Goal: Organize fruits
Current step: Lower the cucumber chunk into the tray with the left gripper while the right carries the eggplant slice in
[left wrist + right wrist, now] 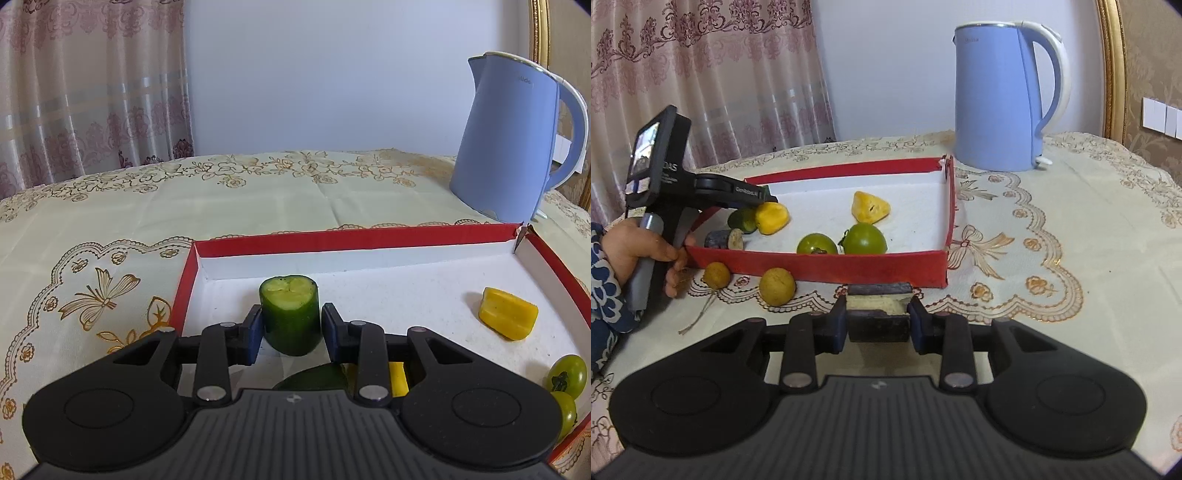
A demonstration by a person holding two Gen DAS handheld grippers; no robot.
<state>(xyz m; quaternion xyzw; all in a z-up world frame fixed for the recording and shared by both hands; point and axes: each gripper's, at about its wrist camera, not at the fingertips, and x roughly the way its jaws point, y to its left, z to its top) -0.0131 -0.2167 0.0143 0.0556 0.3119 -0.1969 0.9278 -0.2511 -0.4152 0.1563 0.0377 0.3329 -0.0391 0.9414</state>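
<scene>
Fruits and cut vegetable pieces are being gathered into a shallow red cardboard tray with a white lining [354, 236], set on a cream tablecloth with gold floral print [110, 229]. From the left wrist view, the left gripper [291, 328] has its blue pads closed on a short dark-green cucumber chunk [290, 319], held upright with its pale cut face up, over the tray's left half. A yellow pepper wedge [508, 313] lies at three o'clock from the chunk, two green tomatoes [567, 374] sit at the tray's four o'clock edge, and a pale blue electric kettle [513, 140] stands beyond the tray at one o'clock. From the right wrist view, the right gripper [878, 320] is clamped on a dark purple eggplant block with a pale cut face [879, 312], outside the tray and just short of its near red wall. At ten o'clock from it two small brownish-yellow round fruits [776, 286] rest on the cloth against that wall, and a person's hand [642, 247] grips the left tool's handle at nine o'clock. The step in hand appears to be placing: the left needs to lower the cucumber onto the lining and open, while the right must lift the eggplant over the wall toward bare lining before releasing.
</scene>
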